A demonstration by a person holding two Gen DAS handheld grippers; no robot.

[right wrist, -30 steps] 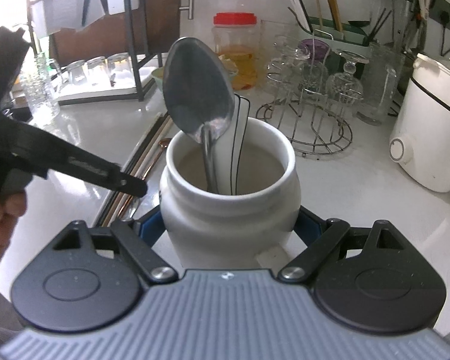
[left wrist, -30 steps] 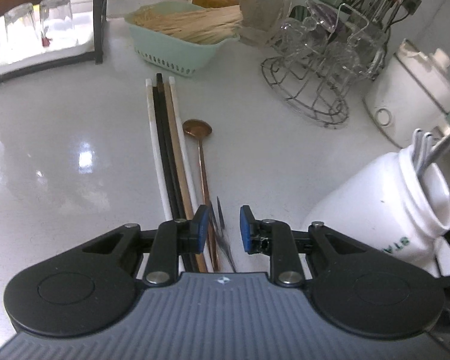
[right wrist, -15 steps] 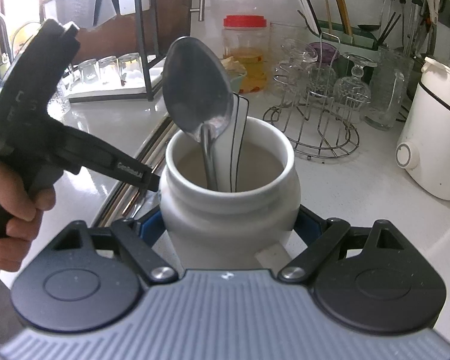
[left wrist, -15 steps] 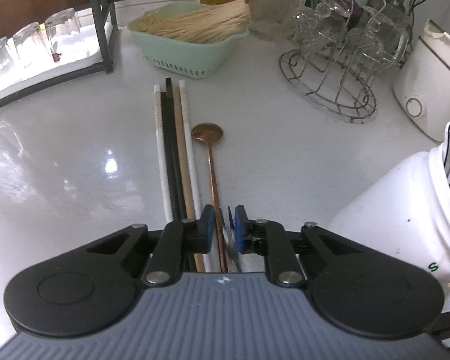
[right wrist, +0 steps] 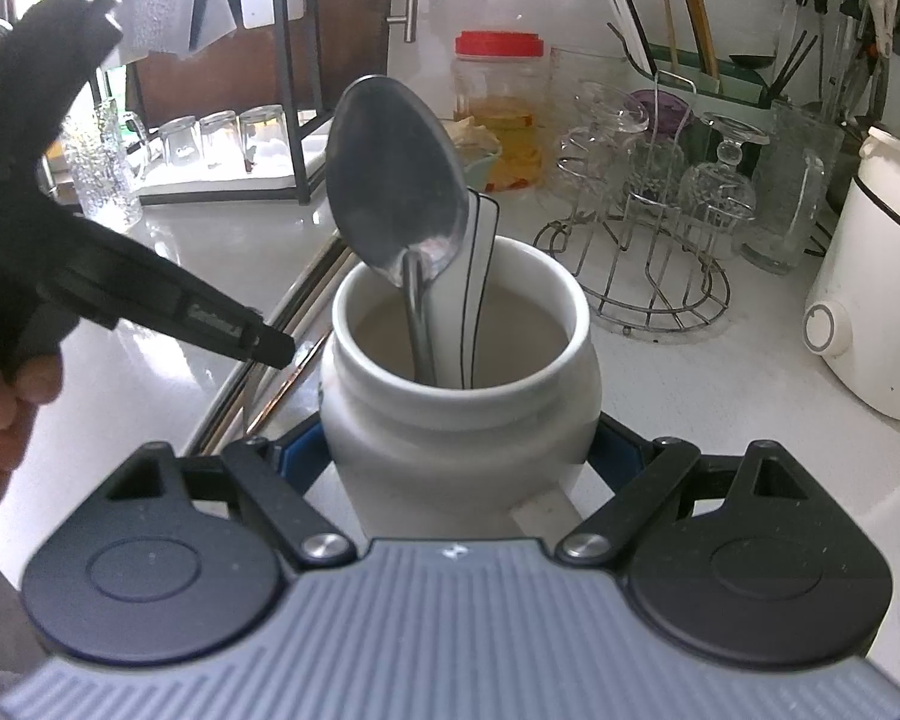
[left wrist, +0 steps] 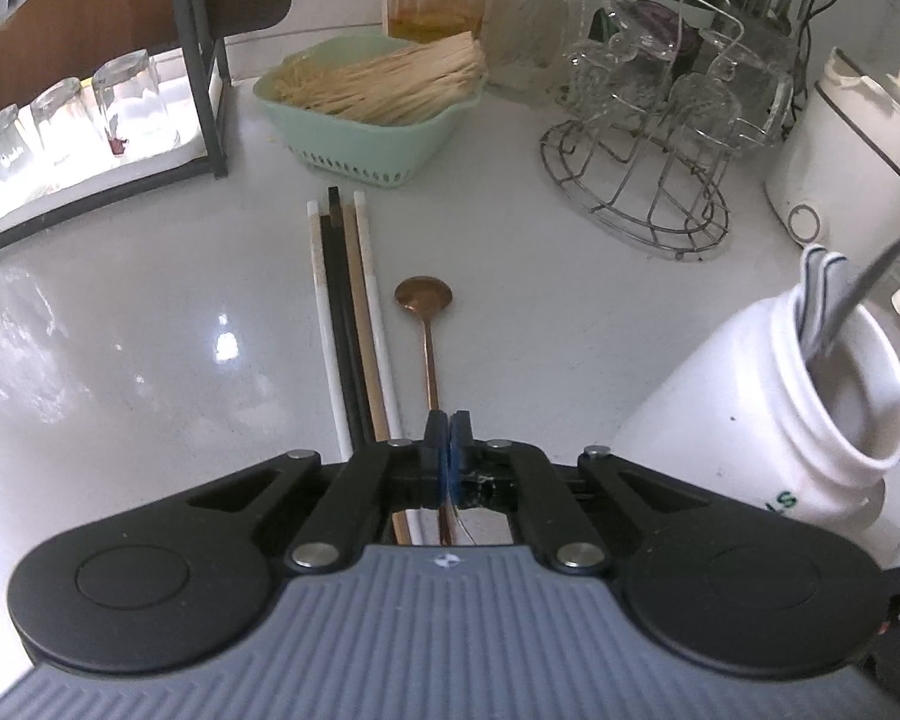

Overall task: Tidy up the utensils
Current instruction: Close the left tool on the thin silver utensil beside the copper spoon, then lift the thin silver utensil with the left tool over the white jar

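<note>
A copper spoon [left wrist: 423, 294] lies on the white counter, bowl away from me, beside several long chopsticks [left wrist: 348, 312]. My left gripper [left wrist: 448, 429] is shut on the spoon's thin handle near its end. Seen from the right wrist, the left gripper [right wrist: 270, 348] points down at the counter left of the jar, held by a hand [right wrist: 0, 414]. My right gripper [right wrist: 459, 450] is shut on the white ceramic jar [right wrist: 459, 438], blue pads against both sides. A steel spoon [right wrist: 396, 180] and a white ceramic spoon [right wrist: 480, 276] stand in it. The jar [left wrist: 768, 420] sits to the left gripper's right.
A green basket of thin sticks [left wrist: 378, 96] stands behind the chopsticks. A wire rack of glasses [left wrist: 648, 162] is at the back right, a white appliance [left wrist: 852, 150] beyond it. Upturned glasses [left wrist: 78, 114] stand on a tray at the left, under a dark metal shelf.
The left gripper's jaws have closed from a finger-wide gap onto the copper spoon's handle, and its view has tipped up slightly. The right gripper and jar have not moved.
</note>
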